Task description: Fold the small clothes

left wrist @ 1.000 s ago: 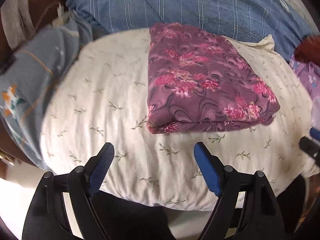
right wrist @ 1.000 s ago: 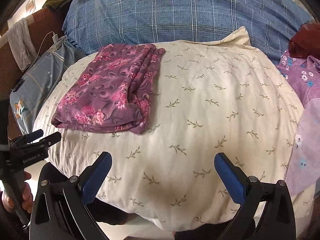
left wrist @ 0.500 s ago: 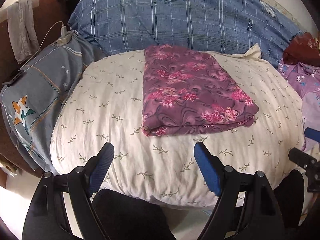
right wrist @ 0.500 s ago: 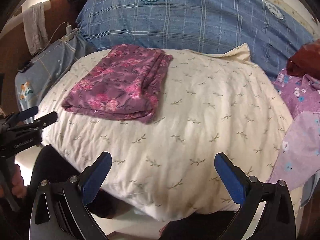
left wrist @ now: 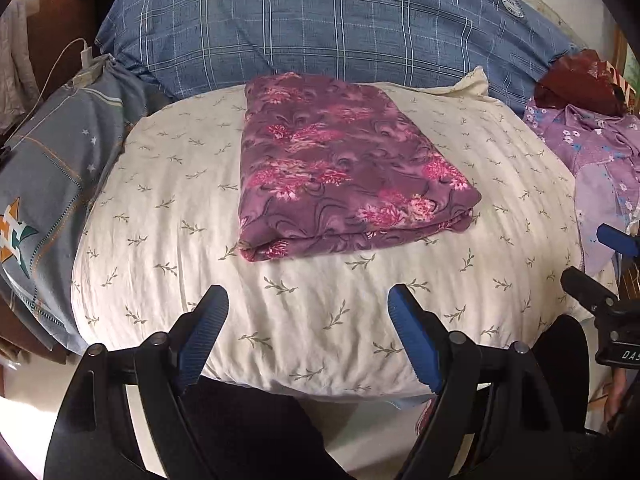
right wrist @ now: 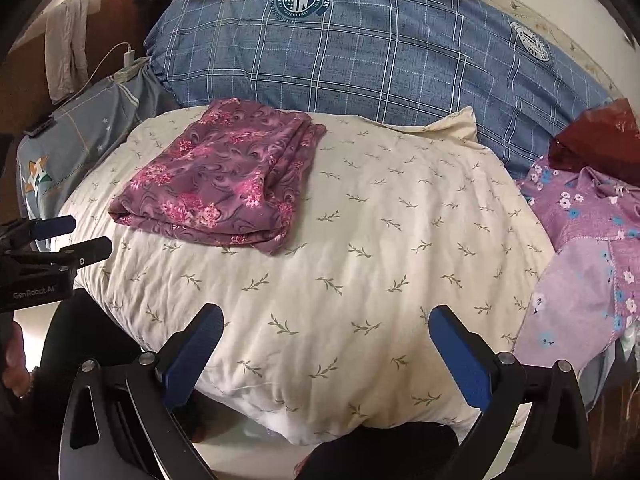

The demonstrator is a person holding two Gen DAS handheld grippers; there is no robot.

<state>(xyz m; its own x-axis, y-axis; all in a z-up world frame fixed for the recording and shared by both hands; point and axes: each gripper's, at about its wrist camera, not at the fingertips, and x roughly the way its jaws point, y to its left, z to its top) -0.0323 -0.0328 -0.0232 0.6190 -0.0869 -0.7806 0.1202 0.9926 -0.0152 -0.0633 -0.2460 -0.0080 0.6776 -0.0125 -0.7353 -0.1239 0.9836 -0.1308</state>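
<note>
A purple floral garment [left wrist: 340, 168] lies folded into a neat rectangle on a cream leaf-print pillow [left wrist: 304, 304]; it shows at the left in the right wrist view [right wrist: 224, 176]. My left gripper [left wrist: 308, 312] is open and empty, held back above the pillow's near edge, short of the garment. My right gripper [right wrist: 326, 332] is open and empty over the pillow's [right wrist: 360, 264] near right part. The left gripper also shows at the left edge of the right wrist view [right wrist: 68, 236]. A crumpled lilac floral garment [right wrist: 588, 248] lies at the right.
A large blue plaid pillow [left wrist: 344, 28] lies behind the cream one. A grey-blue pillow with a star logo [left wrist: 52, 184] is at the left, with a white charger and cable [left wrist: 86, 56] on it. A dark red bag [right wrist: 600, 140] sits at the far right.
Both grippers have drawn back and up from the pillow, so the folded garment looks smaller and farther away. Both stay open and empty.
</note>
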